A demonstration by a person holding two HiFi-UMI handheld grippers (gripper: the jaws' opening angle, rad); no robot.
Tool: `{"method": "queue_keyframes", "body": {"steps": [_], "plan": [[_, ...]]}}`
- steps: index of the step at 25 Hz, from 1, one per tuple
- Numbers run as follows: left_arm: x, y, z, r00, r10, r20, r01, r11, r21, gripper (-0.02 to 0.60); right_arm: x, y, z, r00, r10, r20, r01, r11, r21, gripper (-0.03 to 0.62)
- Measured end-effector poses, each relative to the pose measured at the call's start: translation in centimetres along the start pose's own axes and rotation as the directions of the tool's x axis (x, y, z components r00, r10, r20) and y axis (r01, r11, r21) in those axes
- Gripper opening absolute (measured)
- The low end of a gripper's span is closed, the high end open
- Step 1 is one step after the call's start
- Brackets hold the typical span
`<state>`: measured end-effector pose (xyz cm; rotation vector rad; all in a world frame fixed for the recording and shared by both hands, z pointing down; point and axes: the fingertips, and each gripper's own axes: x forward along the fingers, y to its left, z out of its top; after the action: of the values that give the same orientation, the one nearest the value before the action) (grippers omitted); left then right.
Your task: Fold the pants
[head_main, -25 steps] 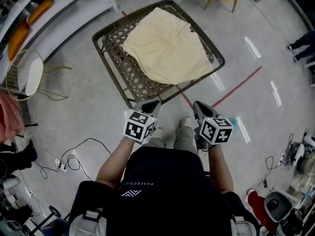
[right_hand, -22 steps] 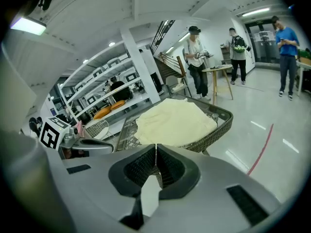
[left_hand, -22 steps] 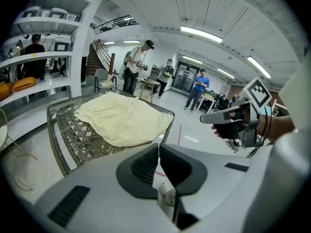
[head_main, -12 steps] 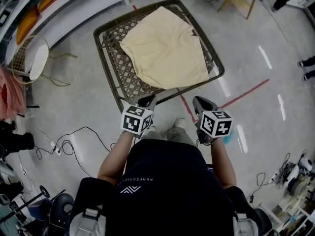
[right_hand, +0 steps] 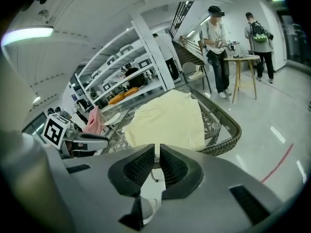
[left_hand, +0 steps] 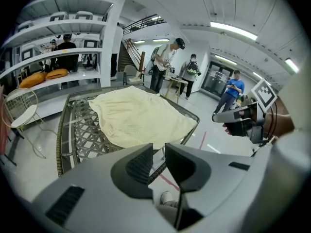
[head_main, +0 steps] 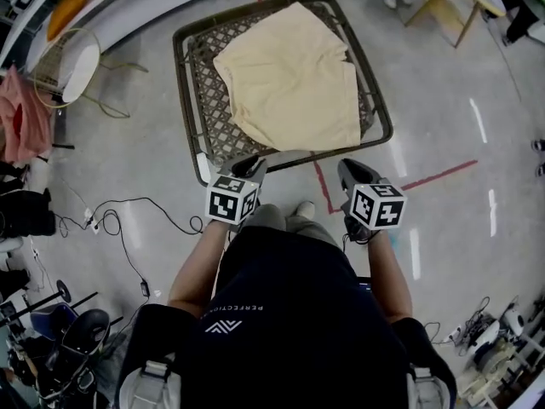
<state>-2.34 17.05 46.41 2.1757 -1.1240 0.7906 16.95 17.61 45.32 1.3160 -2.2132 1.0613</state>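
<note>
**Task status.** The pants (head_main: 289,75) lie spread across the woven top of the table (head_main: 181,75). Their near hem rests close to the table's near edge, directly ahead of the person. The cloth forms one broad, slightly rumpled sheet with no crisp fold line visible. Folding therefore appears not to have started, and the whole sequence remains: grip, fold over, smooth.

**Tool state.** The left gripper (head_main: 247,167) hangs just short of the near table rim. Its jaws are opening, with nothing between them and no contact with the cloth. The right gripper (head_main: 349,170) sits level with it on the other side, also short of the rim. Its jaws are together and empty. Both grippers point toward the pants, and each gripper view shows the cloth beyond the jaw tips, apart from them.

**Inventory.**
- Pants: one.
- Table: one.
- Grippers: two, one per hand.
- Red floor line (head_main: 438,177): one, running from under the table toward the right.
</note>
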Motion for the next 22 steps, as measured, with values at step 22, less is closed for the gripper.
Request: {"method": "queue_keyframes", "body": {"steps": [22], "plan": [[5.5, 6.5, 0.4, 0.990, 0.058, -0.132, -0.046, 0.995, 0.088, 0.181, 6.0, -6.4, 0.1, 0.983, -0.125, -0.136, 0.132, 0.990, 0.040, 0.149]]}}
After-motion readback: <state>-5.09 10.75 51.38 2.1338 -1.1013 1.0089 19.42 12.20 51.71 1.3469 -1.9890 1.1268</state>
